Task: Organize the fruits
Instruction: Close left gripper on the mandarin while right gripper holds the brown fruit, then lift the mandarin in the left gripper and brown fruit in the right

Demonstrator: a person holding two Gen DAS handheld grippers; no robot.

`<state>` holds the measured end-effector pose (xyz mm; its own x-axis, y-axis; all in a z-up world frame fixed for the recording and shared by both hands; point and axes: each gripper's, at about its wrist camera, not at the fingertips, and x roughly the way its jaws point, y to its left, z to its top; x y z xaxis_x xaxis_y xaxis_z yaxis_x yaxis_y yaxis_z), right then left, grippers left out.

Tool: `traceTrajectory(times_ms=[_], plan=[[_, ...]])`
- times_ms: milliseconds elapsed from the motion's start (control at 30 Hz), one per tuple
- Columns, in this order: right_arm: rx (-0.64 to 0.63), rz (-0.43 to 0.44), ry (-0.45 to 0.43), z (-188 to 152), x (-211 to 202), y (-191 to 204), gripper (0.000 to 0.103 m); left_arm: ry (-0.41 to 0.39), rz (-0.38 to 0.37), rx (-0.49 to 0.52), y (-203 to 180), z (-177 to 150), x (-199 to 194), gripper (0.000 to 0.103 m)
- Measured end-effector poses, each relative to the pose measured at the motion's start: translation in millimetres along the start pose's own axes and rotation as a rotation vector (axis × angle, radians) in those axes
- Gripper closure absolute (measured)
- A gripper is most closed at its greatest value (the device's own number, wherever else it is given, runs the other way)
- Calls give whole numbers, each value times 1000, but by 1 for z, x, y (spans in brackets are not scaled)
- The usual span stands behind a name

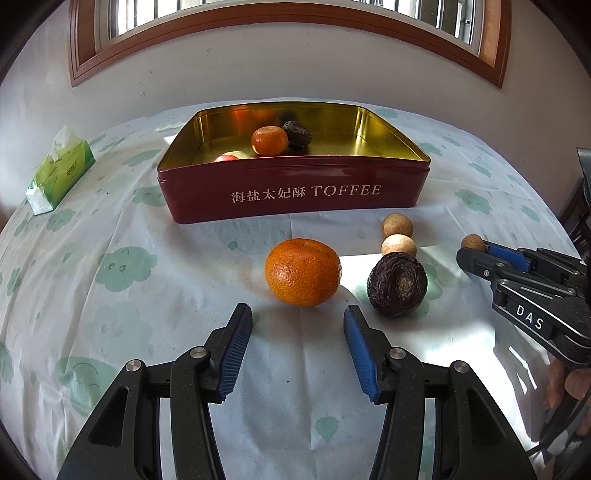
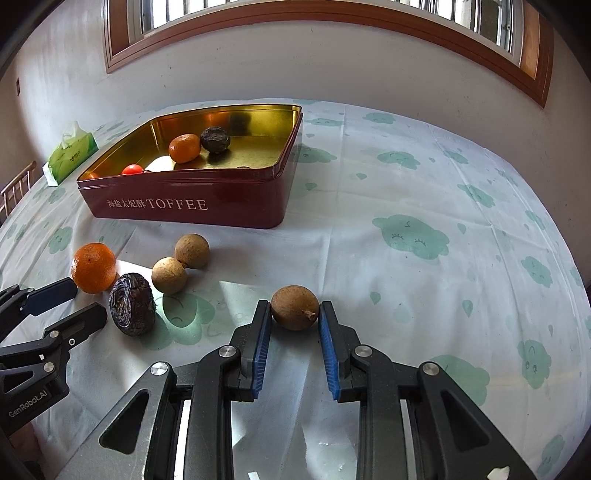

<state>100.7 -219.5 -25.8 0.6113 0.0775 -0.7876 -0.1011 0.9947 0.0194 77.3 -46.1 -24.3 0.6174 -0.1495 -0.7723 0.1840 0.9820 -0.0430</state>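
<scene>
Beside held longan [image 2: 294, 307] | two longans [image 2: 181, 265], passionfruit [image 2: 133, 304], orange [image 2: 94, 267]

Glossy metal tin [image 1: 295, 192] — dimpled orange [image 1: 303, 272]

A cloud-print tablecloth [image 2: 406, 192] is carrying a far red toffee tin [image 2: 192, 206], tissue pack [image 2: 70, 155] far left, and near mandarin [image 2: 94, 267], passion fruit [image 2: 133, 304] and longans [image 2: 170, 275].

Daylight enters from the window [image 1: 288, 33] far beyond the jaws, throwing bright glare patches on the cloth [image 2: 406, 192] just ahead. Fruit shadows stay soft. Fisheye bends edges; corners go dark.
</scene>
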Motion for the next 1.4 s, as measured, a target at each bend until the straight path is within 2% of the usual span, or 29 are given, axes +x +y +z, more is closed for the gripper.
traceTrajectory(times_ms=[500, 600, 700, 1400], plan=[[3, 3, 0, -1, 0, 0, 79, 3, 38, -7, 1, 18, 17, 48], [3, 3, 0, -1, 0, 0, 79, 1, 30, -11, 2, 19, 17, 50], [3, 3, 0, -1, 0, 0, 79, -4, 9, -7, 2, 19, 16, 59], [2, 2, 0, -1, 0, 0, 79, -11, 42, -20, 3, 18, 13, 61]])
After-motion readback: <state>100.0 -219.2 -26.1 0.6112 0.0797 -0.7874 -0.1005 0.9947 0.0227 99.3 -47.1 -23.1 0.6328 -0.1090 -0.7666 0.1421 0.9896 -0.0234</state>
